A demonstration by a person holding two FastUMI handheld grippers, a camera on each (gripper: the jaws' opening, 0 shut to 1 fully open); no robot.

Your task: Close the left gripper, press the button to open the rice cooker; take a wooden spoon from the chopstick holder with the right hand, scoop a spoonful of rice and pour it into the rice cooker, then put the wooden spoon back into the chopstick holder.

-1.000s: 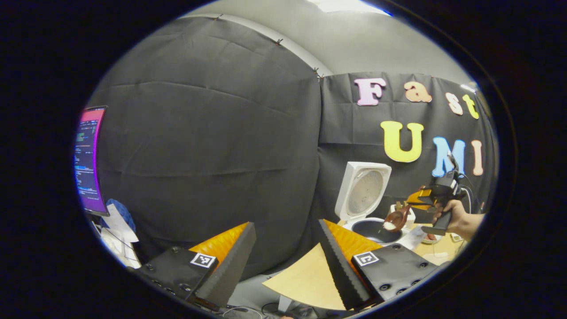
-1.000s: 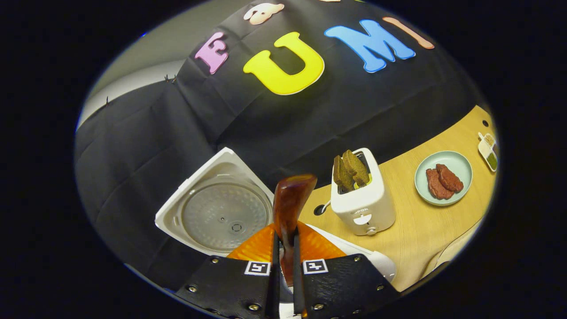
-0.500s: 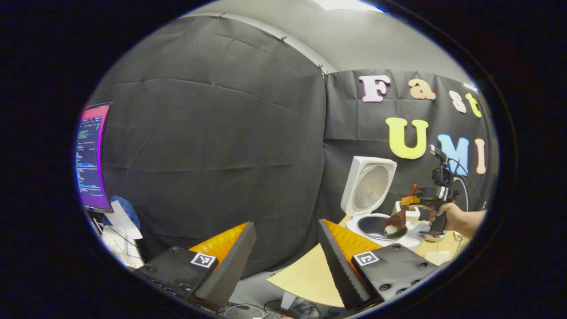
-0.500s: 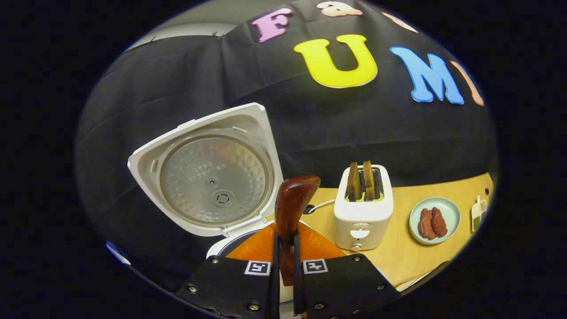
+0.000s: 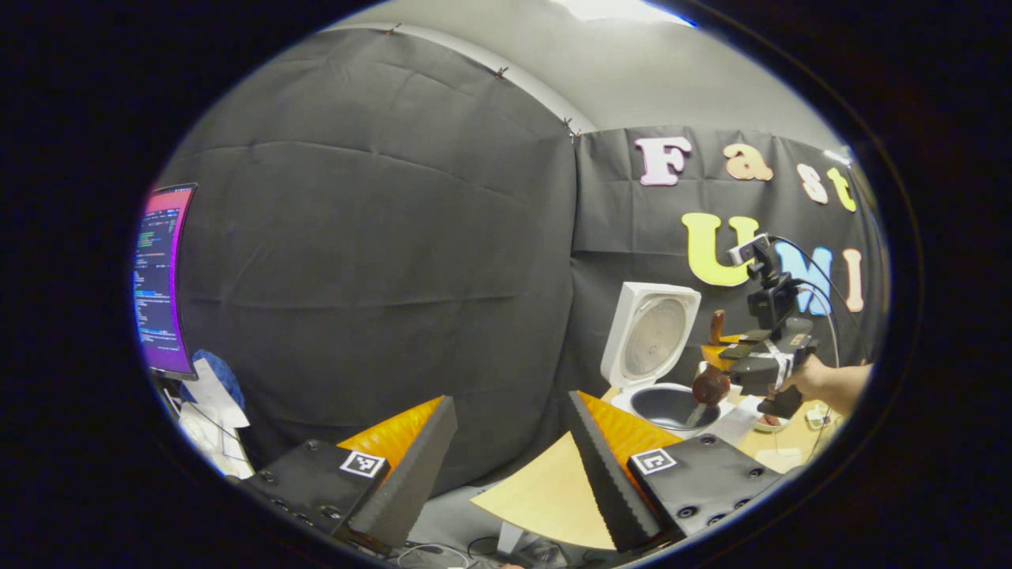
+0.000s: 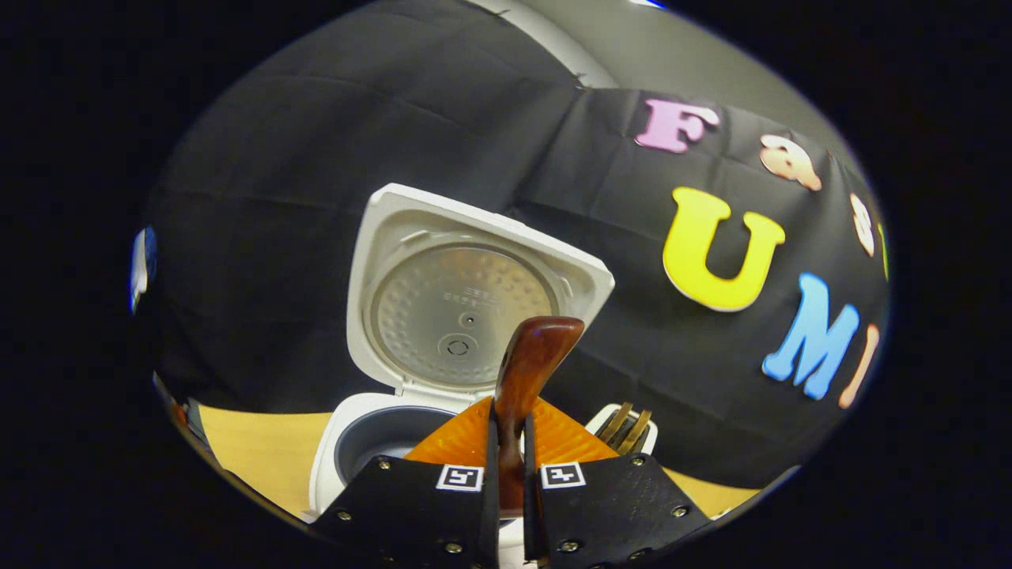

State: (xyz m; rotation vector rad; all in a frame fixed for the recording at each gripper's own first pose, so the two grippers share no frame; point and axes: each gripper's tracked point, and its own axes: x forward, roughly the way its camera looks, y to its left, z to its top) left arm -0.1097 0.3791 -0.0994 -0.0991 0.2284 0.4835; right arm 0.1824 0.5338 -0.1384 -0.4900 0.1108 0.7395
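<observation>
Between right fingers [image 6: 545,506]: wooden spoon [image 6: 528,371] (clamped)

The cooker's raised lid [image 6: 466,292] walled off the back — the pot mouth [image 6: 379,435] lay open from above.

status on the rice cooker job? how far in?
Done: rice cooker lid stands open. In hand: right tool grips the wooden spoon, tipped bowl-down over the inner pot, so the pour looks underway. Left: return the spoon to the chopstick holder. Left tool hangs open.

dim booth, soft overhead light, strong fisheye bending at edges, mild blur.
</observation>
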